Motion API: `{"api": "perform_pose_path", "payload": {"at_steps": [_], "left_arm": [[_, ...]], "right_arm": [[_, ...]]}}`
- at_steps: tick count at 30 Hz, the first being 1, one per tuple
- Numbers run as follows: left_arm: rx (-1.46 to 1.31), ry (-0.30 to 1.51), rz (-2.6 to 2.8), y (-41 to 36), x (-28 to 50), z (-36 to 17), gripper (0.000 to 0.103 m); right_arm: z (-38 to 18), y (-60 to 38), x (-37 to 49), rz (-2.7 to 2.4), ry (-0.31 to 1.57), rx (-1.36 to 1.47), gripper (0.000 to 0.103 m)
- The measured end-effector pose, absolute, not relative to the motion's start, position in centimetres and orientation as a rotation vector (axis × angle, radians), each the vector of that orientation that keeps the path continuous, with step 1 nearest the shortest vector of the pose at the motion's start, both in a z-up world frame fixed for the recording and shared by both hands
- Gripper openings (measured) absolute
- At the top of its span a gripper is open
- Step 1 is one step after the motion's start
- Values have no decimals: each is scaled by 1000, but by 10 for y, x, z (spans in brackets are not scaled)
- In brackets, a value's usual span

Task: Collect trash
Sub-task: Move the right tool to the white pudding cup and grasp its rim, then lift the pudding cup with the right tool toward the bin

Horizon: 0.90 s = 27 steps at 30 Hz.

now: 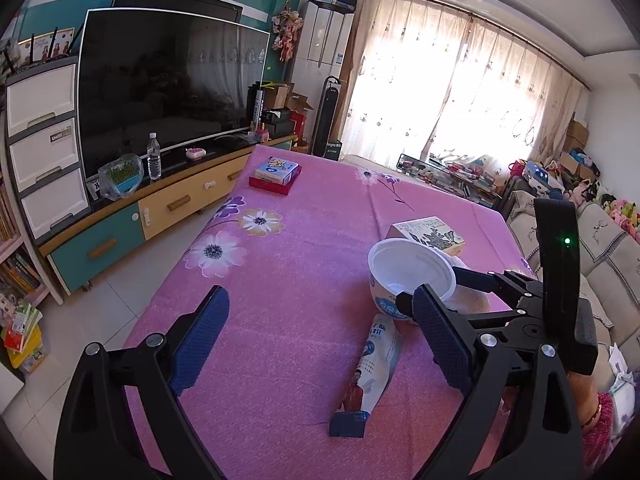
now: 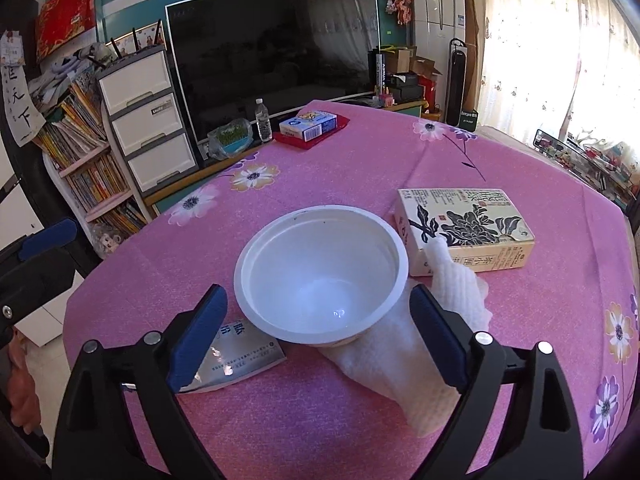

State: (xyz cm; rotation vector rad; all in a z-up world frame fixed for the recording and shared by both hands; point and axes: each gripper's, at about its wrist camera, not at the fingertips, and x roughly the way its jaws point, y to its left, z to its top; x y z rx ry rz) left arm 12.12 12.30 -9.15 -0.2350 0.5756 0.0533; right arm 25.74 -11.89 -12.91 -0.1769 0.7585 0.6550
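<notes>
A white plastic bowl (image 2: 320, 276) stands empty on the pink flowered tablecloth (image 2: 360, 168). A white tissue (image 2: 404, 356) lies under and right of it. A flat printed wrapper (image 2: 236, 356) lies at its left. A cream tea box (image 2: 464, 228) lies behind the tissue. My right gripper (image 2: 318, 336) is open, its pads on either side of the bowl's near rim, not touching. In the left wrist view, my left gripper (image 1: 320, 340) is open above the cloth, left of the bowl (image 1: 408, 276) and wrapper (image 1: 372, 376). The right gripper (image 1: 460, 284) shows at the bowl.
A blue box on a red box (image 1: 276, 176) sits at the table's far end. Beyond the left edge stand a TV cabinet (image 1: 168, 204) with a water bottle (image 1: 154, 156), a large TV and white drawers. A sofa (image 1: 600, 264) lies right.
</notes>
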Motion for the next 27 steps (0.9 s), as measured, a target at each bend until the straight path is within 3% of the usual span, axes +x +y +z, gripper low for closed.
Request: {"api": "perform_pose_path", "payload": {"at_steps": [11,14,27], "left_arm": [[-239,597,40,121,127,-103,92],[-241,606,37,120,129,-107,92],[-226,609,34,114,133,-109,92]], "right_arm": [[-141,-100,273,604,768,-250,88],[-146,-97,274,599,774,-262,77],[-124,-119,259,659,754,-143,77]]}}
